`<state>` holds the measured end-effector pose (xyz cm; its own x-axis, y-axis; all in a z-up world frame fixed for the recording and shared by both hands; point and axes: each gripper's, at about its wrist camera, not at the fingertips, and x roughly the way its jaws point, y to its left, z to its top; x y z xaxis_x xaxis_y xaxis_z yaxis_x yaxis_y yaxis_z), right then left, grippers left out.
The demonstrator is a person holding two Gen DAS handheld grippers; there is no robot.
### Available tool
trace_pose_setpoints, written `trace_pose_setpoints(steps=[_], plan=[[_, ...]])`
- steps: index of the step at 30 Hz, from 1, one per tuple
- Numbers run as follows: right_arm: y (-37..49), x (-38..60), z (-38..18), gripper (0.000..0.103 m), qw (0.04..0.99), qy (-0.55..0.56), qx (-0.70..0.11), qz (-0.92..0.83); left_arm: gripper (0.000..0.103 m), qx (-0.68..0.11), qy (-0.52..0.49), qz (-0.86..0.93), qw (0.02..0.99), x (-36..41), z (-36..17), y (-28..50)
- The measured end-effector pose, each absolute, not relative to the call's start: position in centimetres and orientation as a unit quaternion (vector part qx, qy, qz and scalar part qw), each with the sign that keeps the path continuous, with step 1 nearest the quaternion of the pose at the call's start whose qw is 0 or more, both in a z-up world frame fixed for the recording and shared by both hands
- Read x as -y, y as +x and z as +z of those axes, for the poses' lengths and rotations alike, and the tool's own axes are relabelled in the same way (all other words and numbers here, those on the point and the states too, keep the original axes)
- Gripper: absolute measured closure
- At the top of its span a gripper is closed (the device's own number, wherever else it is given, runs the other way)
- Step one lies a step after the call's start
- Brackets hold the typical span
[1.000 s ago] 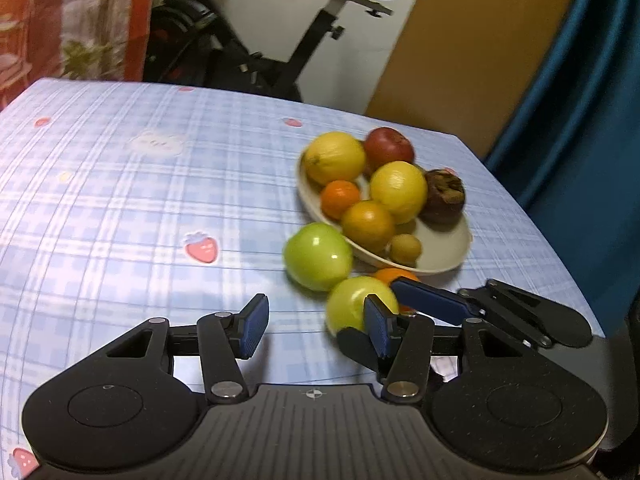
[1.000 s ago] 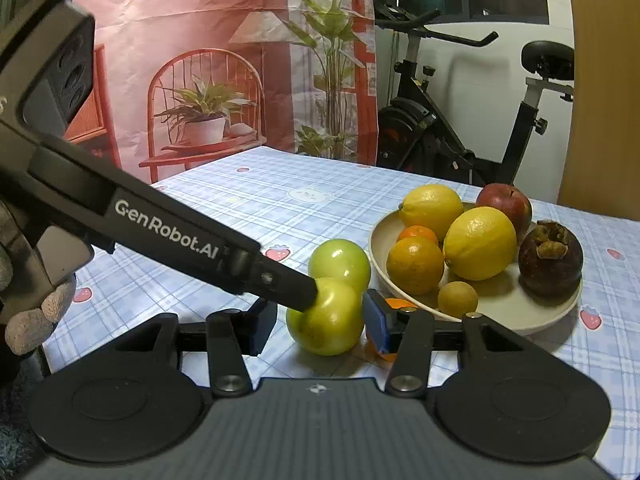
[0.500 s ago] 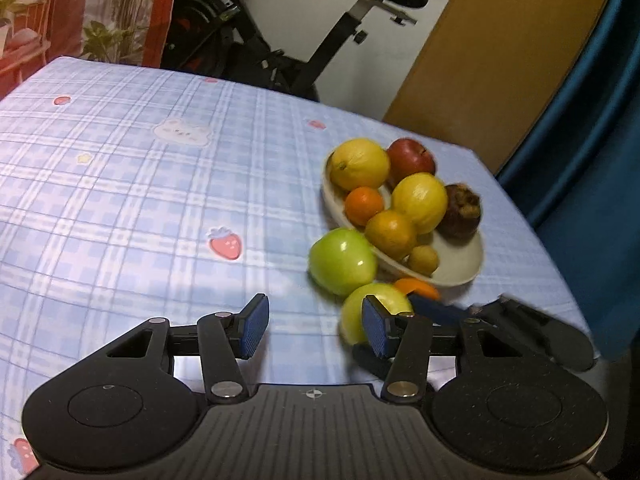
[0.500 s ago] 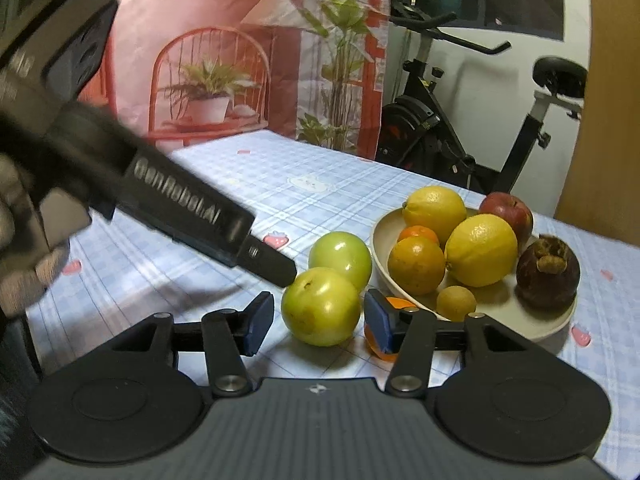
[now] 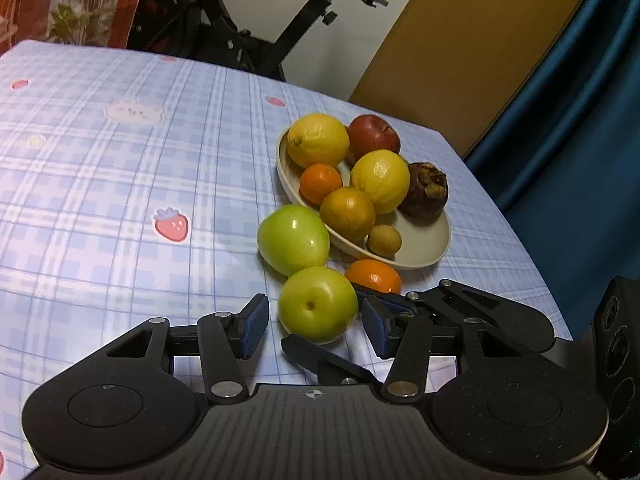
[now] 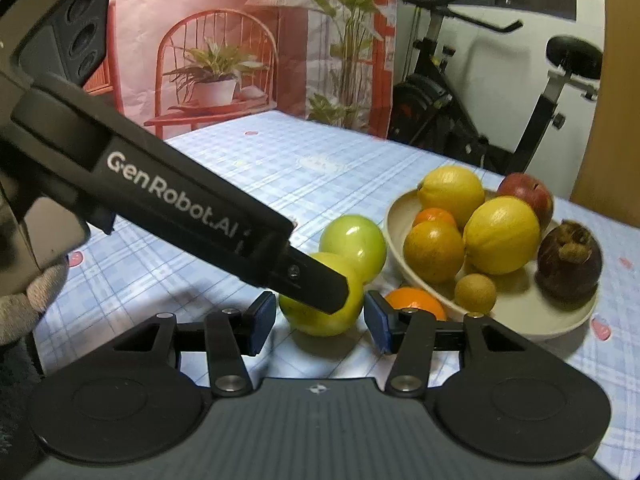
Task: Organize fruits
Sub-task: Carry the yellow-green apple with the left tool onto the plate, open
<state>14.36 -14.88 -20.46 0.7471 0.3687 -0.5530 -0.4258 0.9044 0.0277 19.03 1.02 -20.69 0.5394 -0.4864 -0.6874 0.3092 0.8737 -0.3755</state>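
Two spread grippers, left gripper (image 5: 312, 326) and right gripper (image 6: 319, 322), both bracketing near green apple (image 5: 317, 304) on tablecloth (image 5: 100, 184) at seven o'clock of bowl (image 5: 428, 240): probably firm, smooth, slippery, best pinched across widest middle.

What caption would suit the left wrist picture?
Both open grippers, left gripper and right gripper, bracket a green apple beside the fruit plate.

Home: exercise bike (image 5: 280, 20), tablecloth (image 5: 100, 168)
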Motion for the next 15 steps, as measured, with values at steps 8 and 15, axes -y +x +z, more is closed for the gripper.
trace_pose_setpoints(steps=[8,15], plan=[[14.0,15.4,-20.0,0.053,0.938,-0.03,-0.273,0.21,0.056,-0.414,-0.097,-0.235,0.874,-0.9,-20.1,18.7],[13.4,17.9,-17.2,0.053,0.953,0.002,-0.24,0.185,0.056,-0.376,-0.065,-0.261,0.887,1.8,-17.1,19.0]])
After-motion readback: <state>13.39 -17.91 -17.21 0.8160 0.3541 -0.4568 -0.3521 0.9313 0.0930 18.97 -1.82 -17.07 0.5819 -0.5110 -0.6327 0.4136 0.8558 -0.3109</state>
